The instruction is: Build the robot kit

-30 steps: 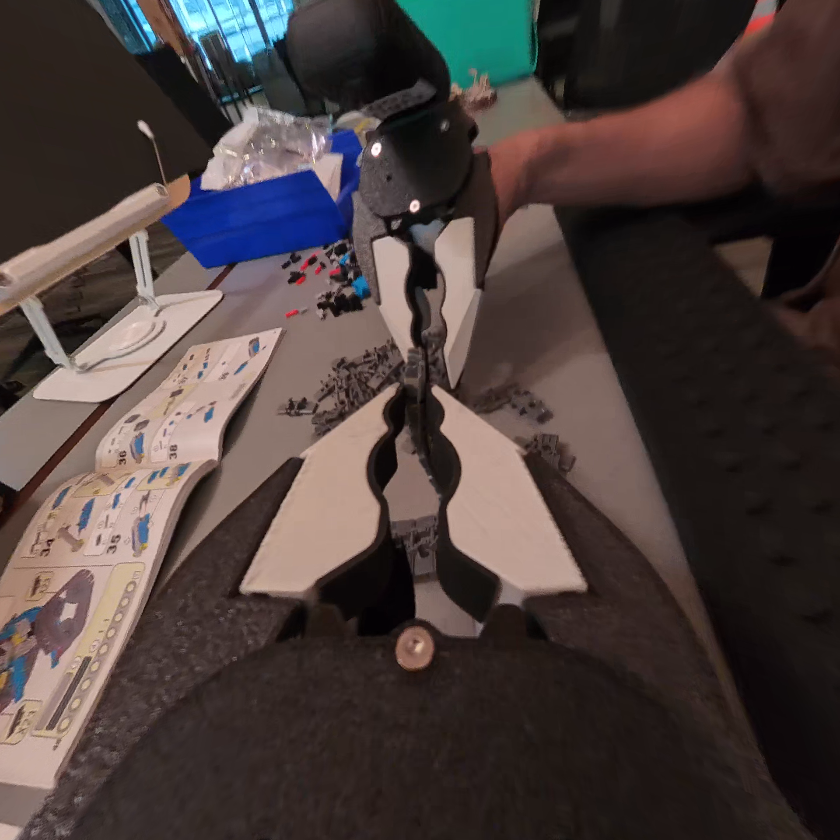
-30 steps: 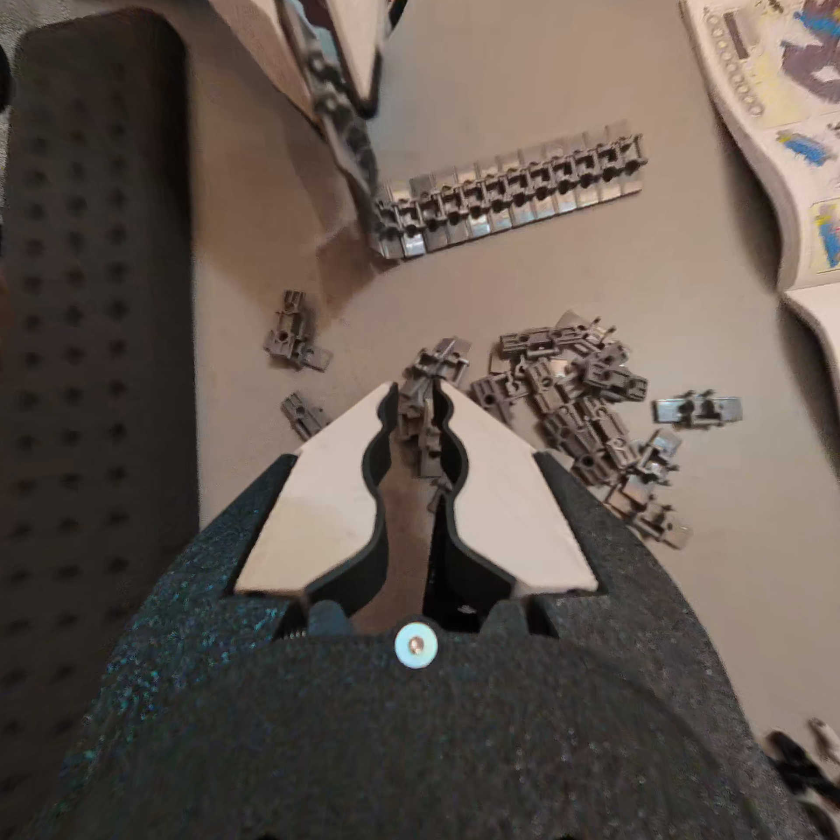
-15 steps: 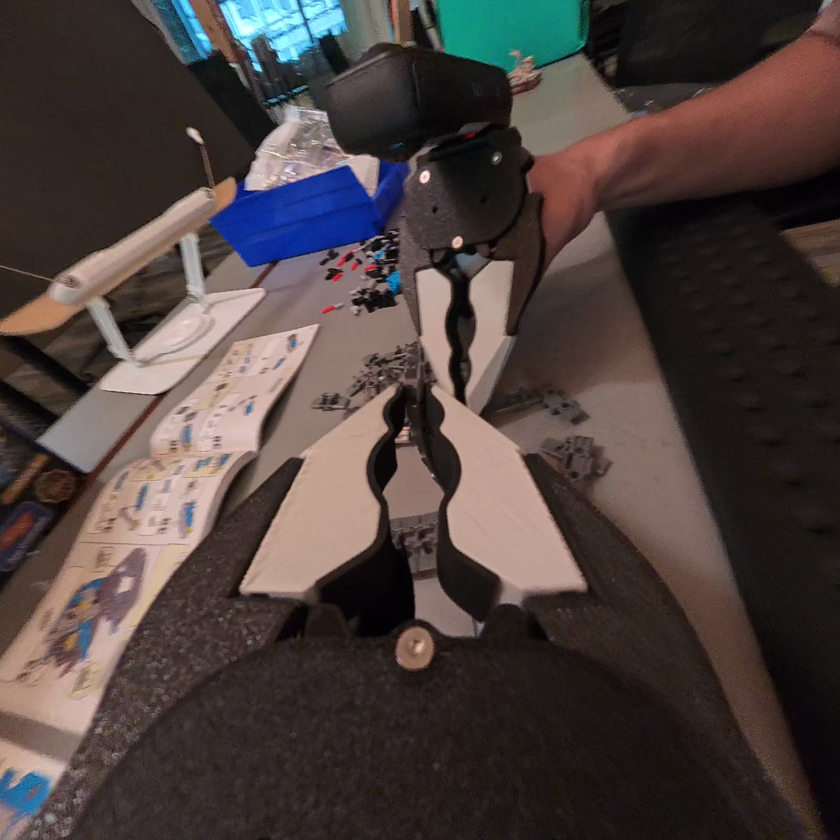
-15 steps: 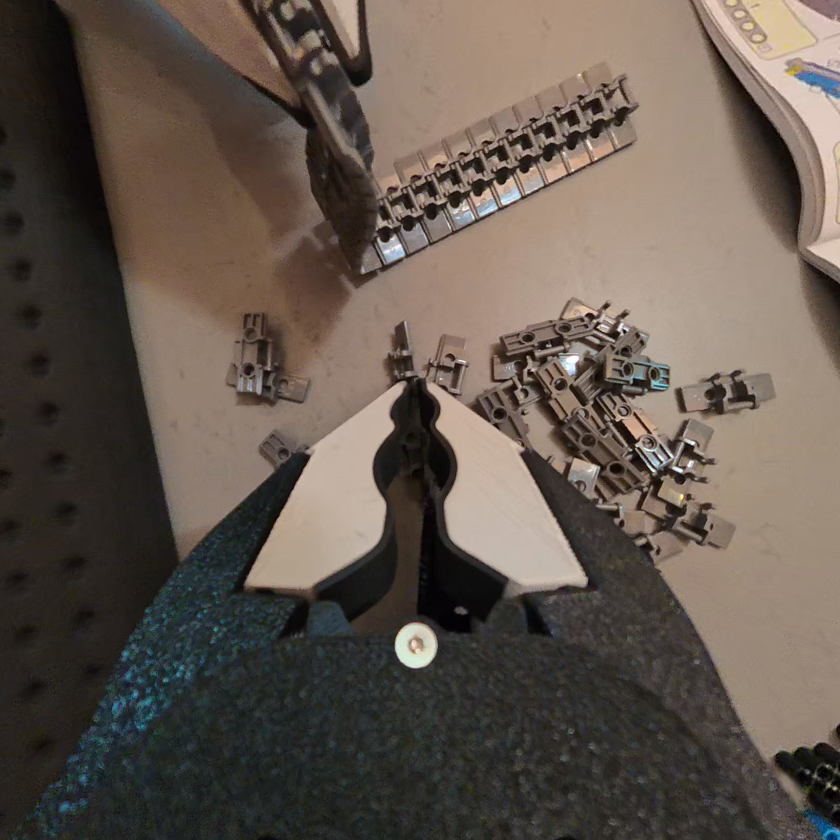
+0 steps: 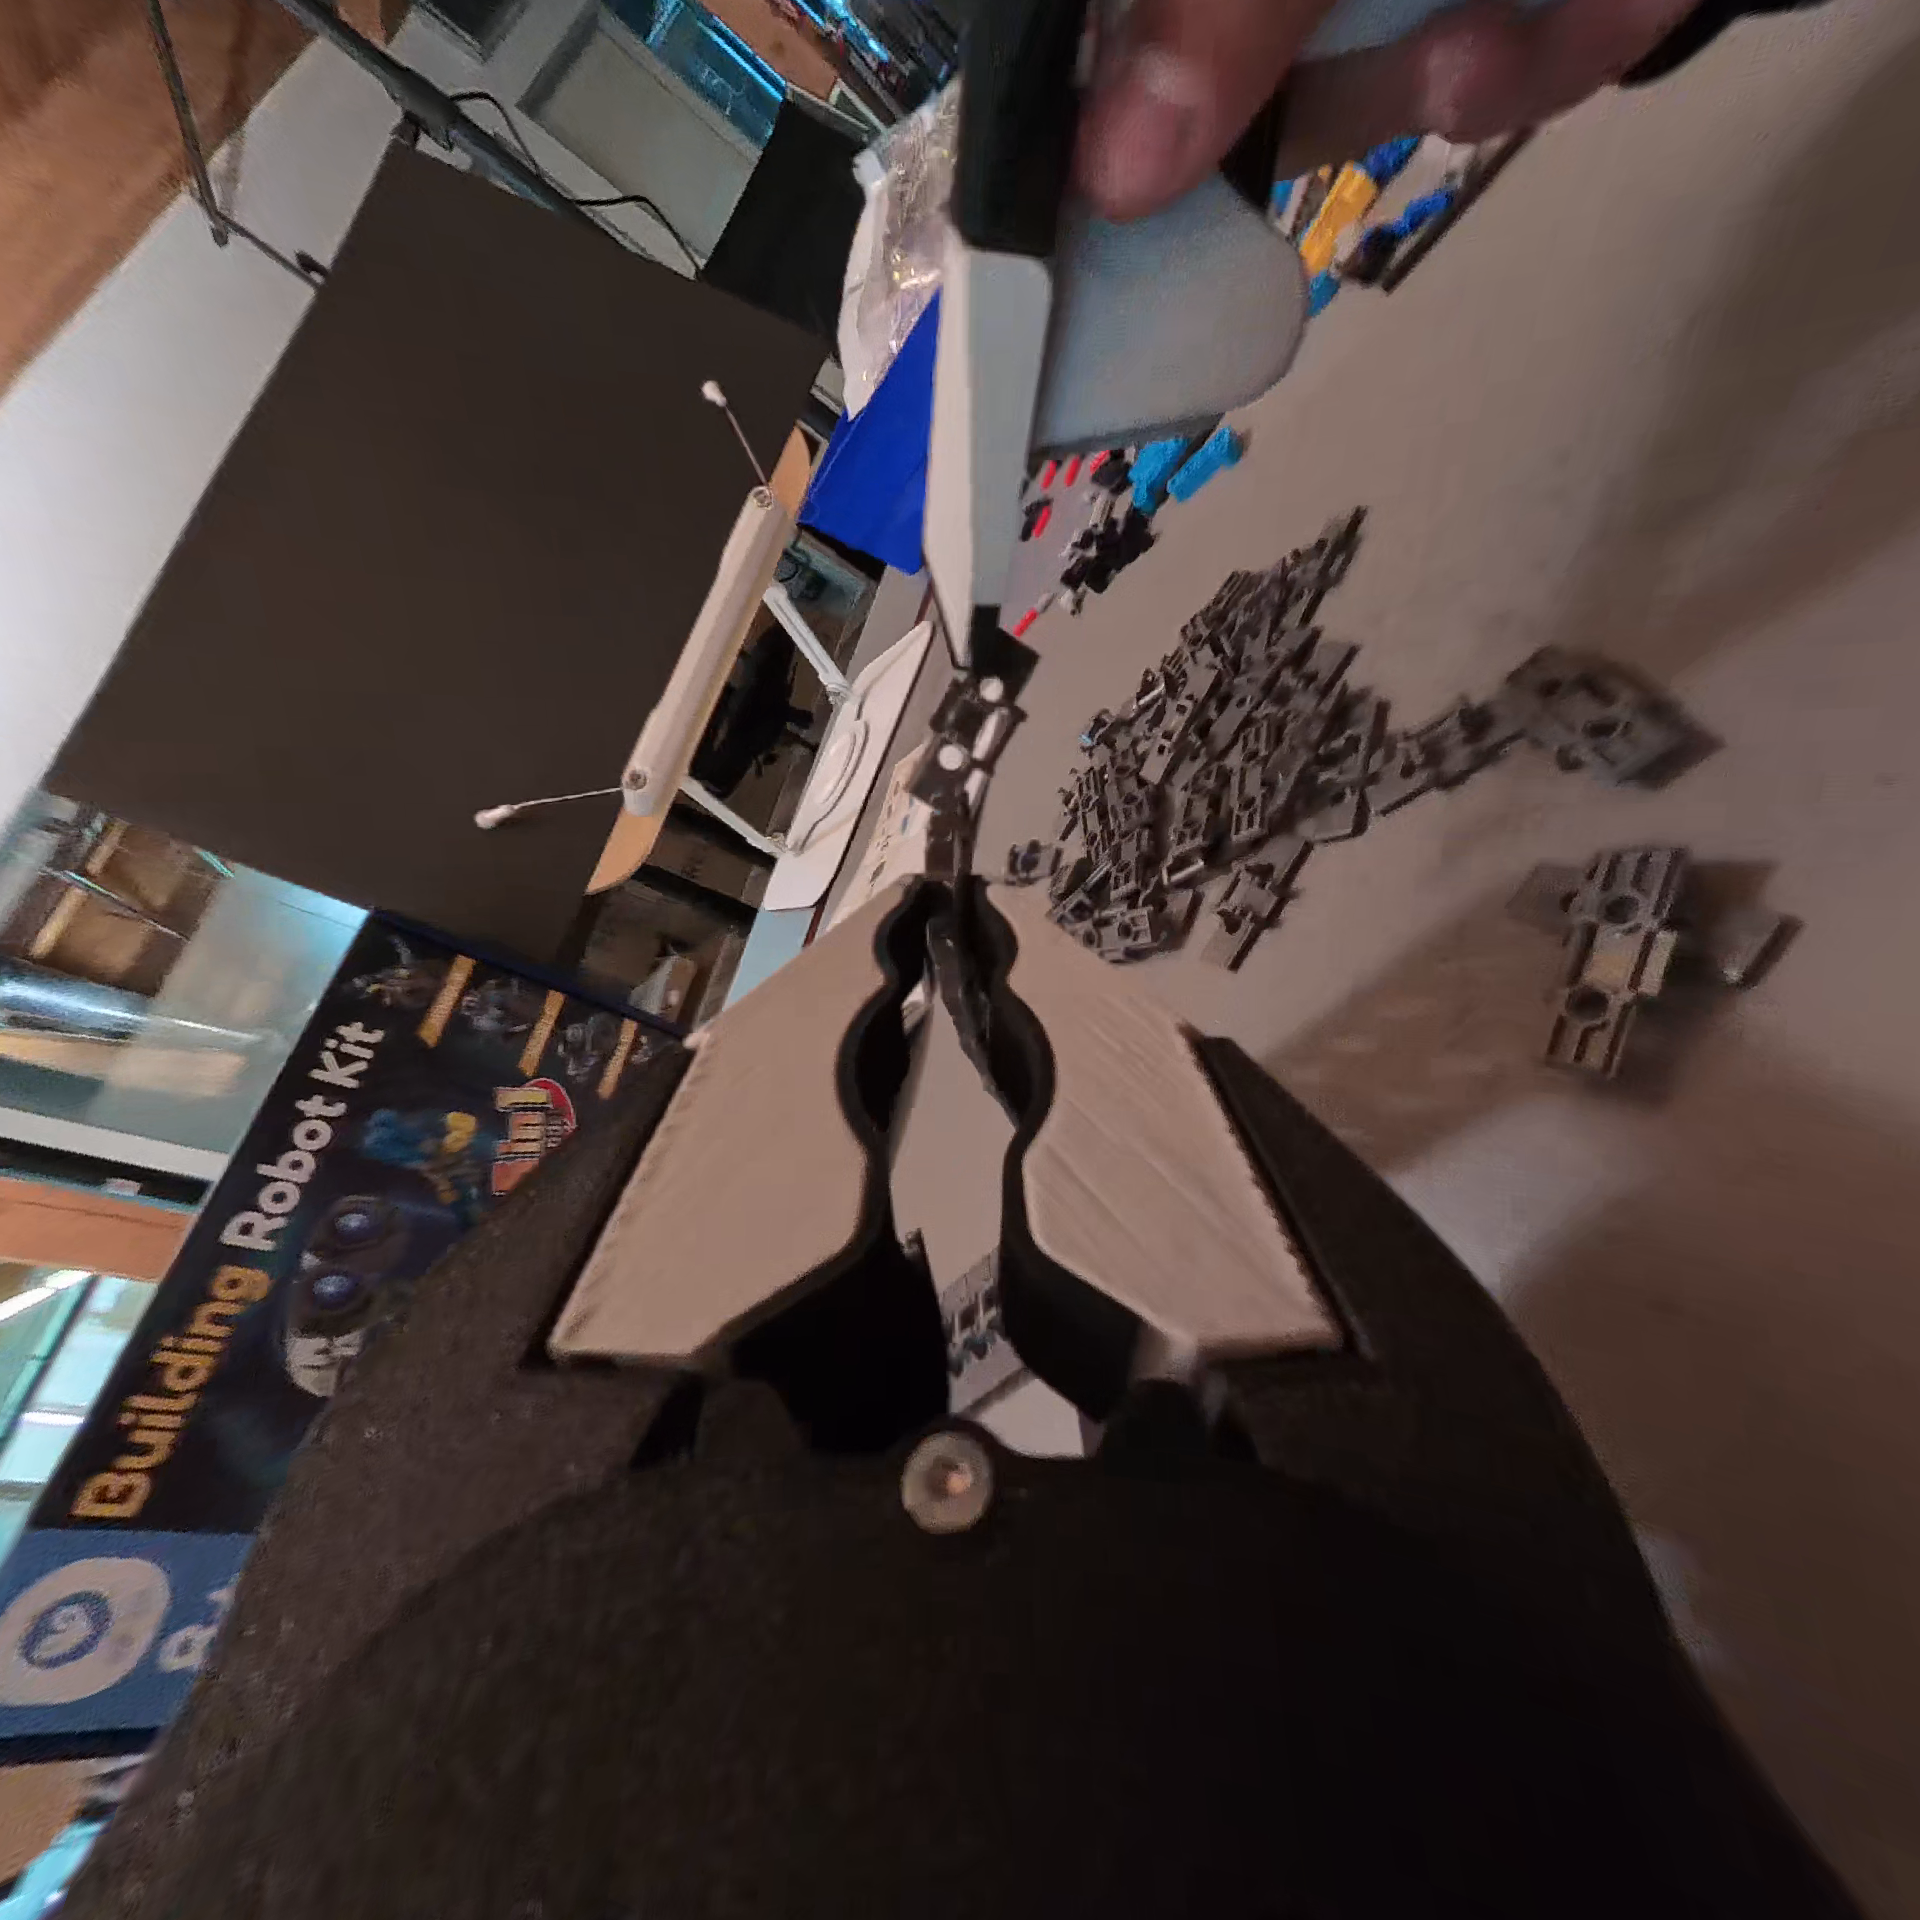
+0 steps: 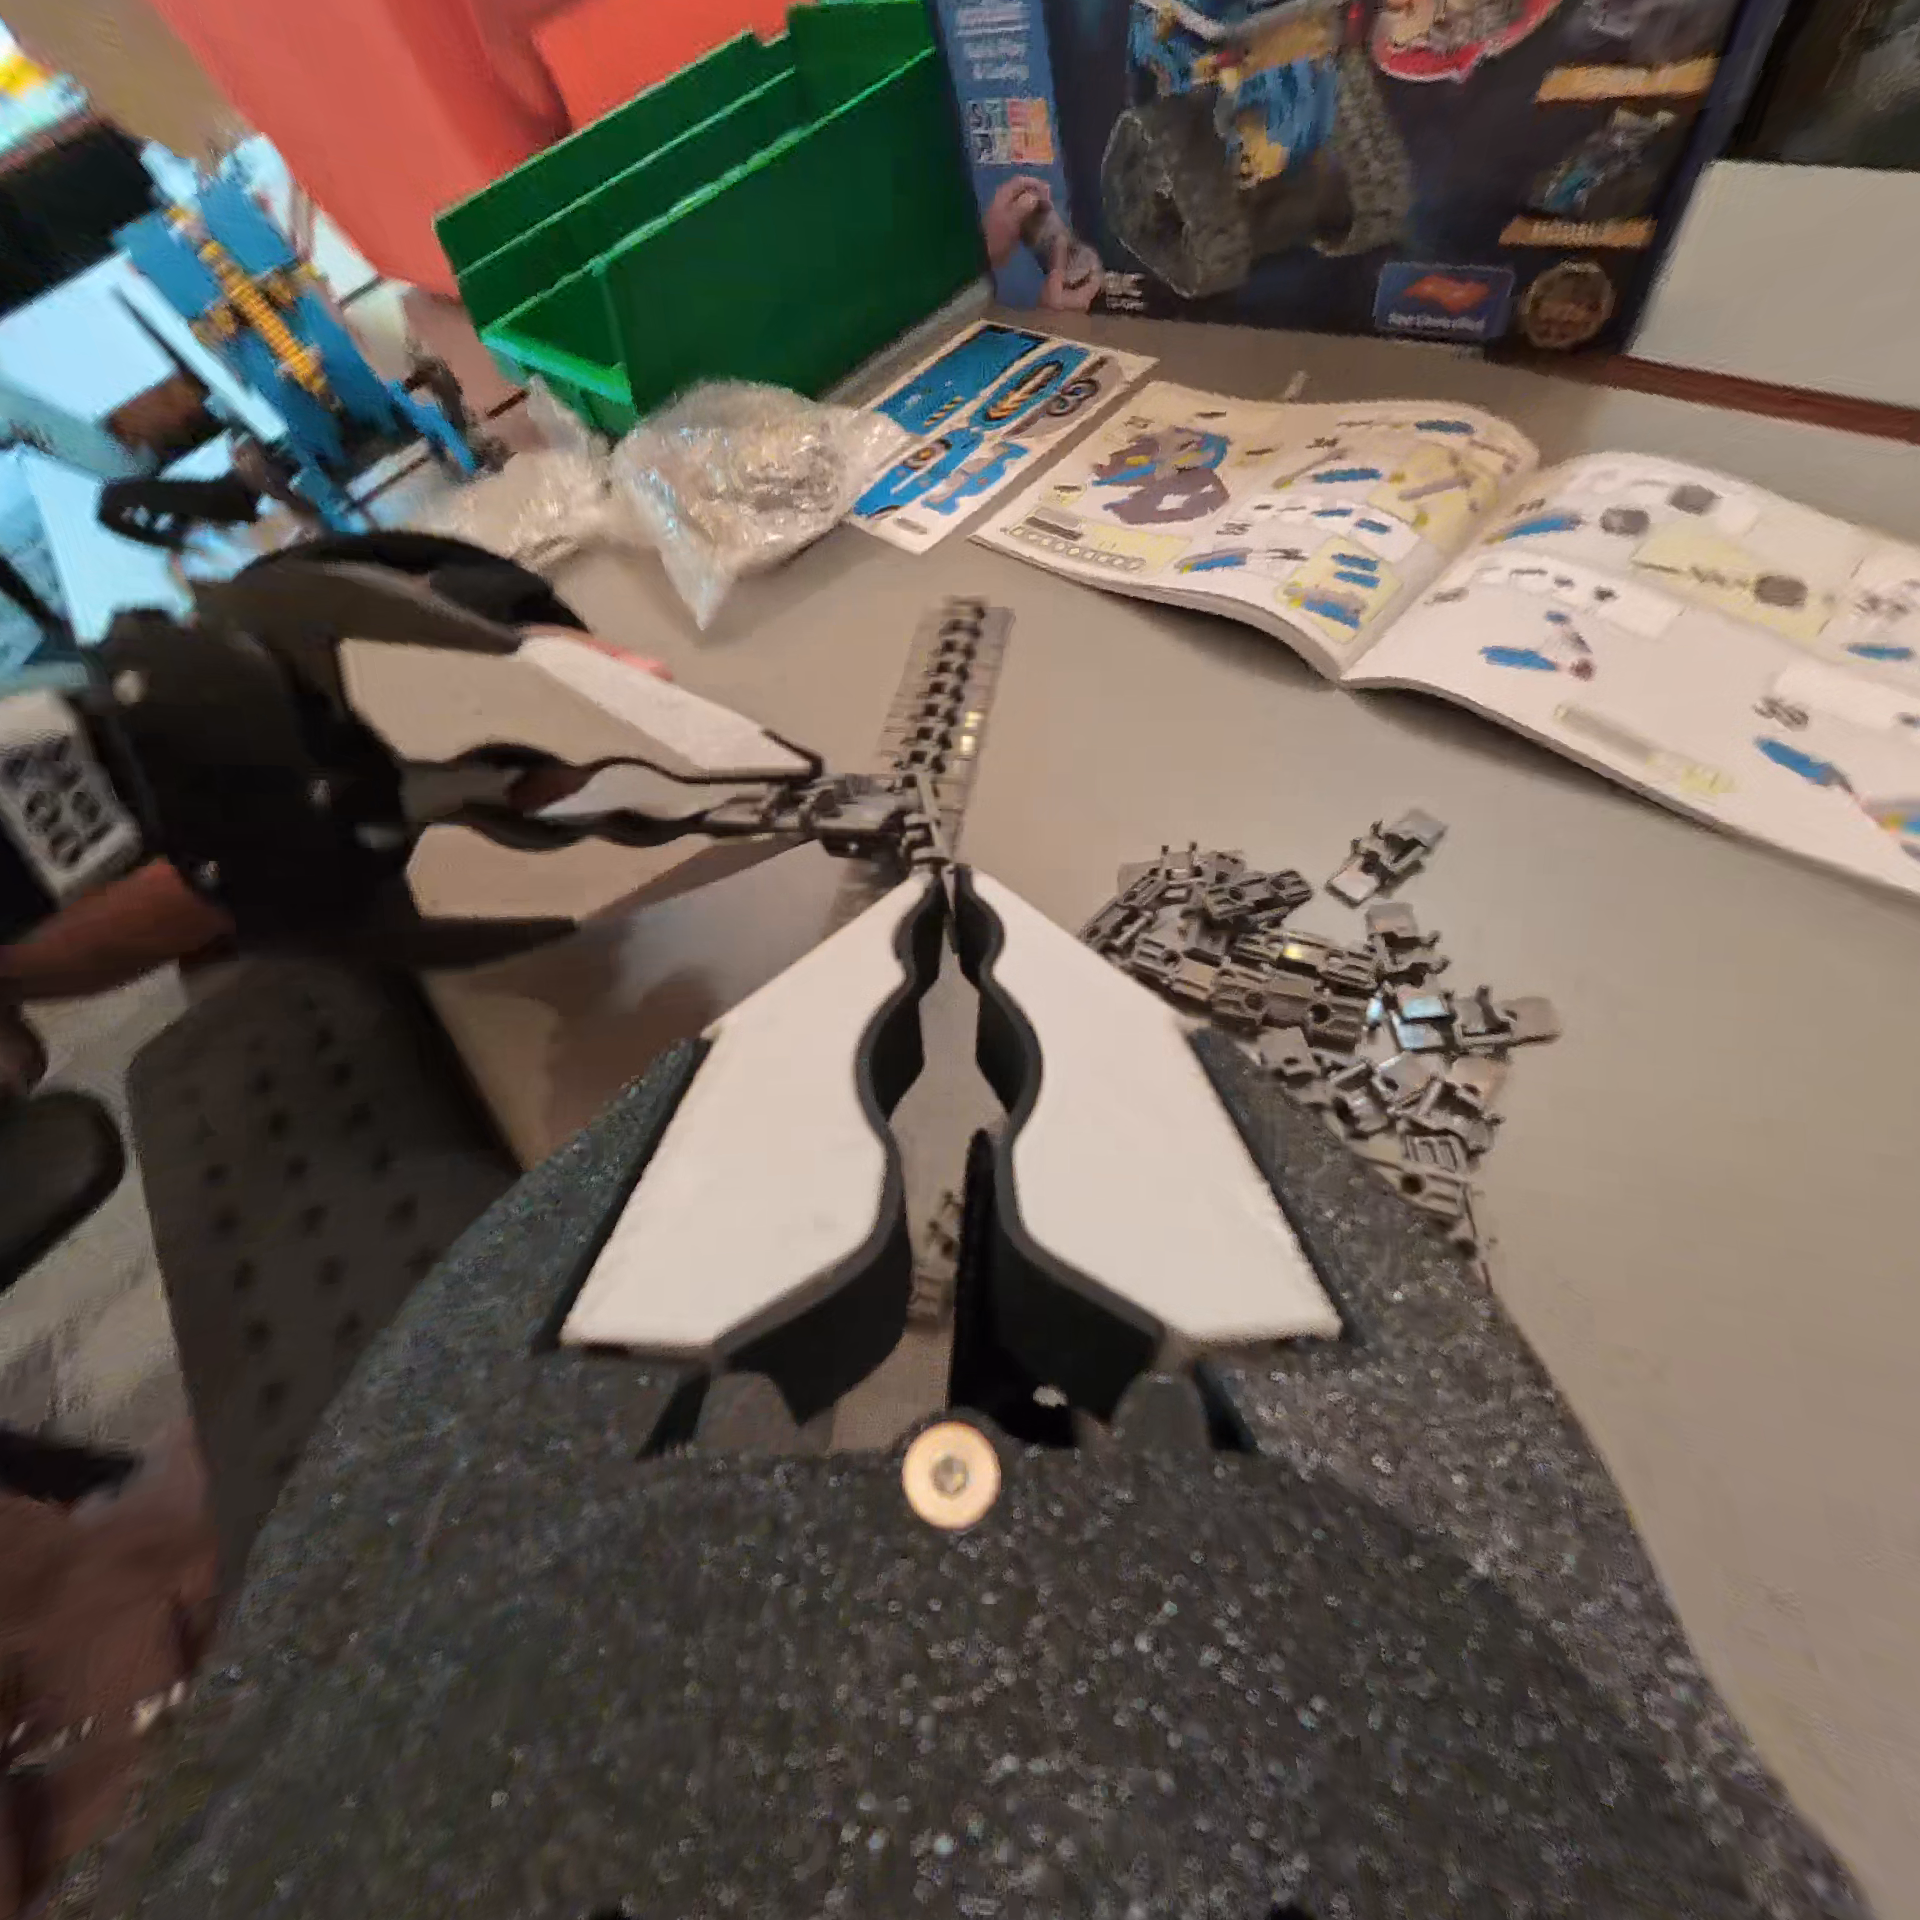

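Note:
My left gripper point(image 5: 948, 896) is shut on one end of a grey track chain point(image 5: 966, 1003), which runs back between its fingers. In the right wrist view the left gripper point(image 6: 805, 784) comes in from the left, and the rest of the chain point(image 6: 940, 707) trails away across the grey table point(image 6: 1662, 1195). My right gripper point(image 6: 948, 883) is shut on a single grey track link and holds it against the chain's held end. In the left wrist view the right gripper point(image 5: 977, 634) comes down from above with the link point(image 5: 971, 722) at its tip. A pile of loose grey links point(image 6: 1299, 997) lies just to the right.
An open instruction booklet point(image 6: 1455, 561), a sticker sheet point(image 6: 987, 426), a plastic bag of parts point(image 6: 748, 478), a green bin point(image 6: 727, 229) and a kit box point(image 6: 1351, 156) sit at the back. A black perforated mat point(image 6: 291, 1122) lies left. Loose links point(image 5: 1610, 956), small coloured parts point(image 5: 1184, 473). One gripper's finger ends stand about 5 cm off the other's.
My right gripper closed on a link from the pile, lifted it and brought it to the chain end. My left gripper raised and turned the chain end toward it.

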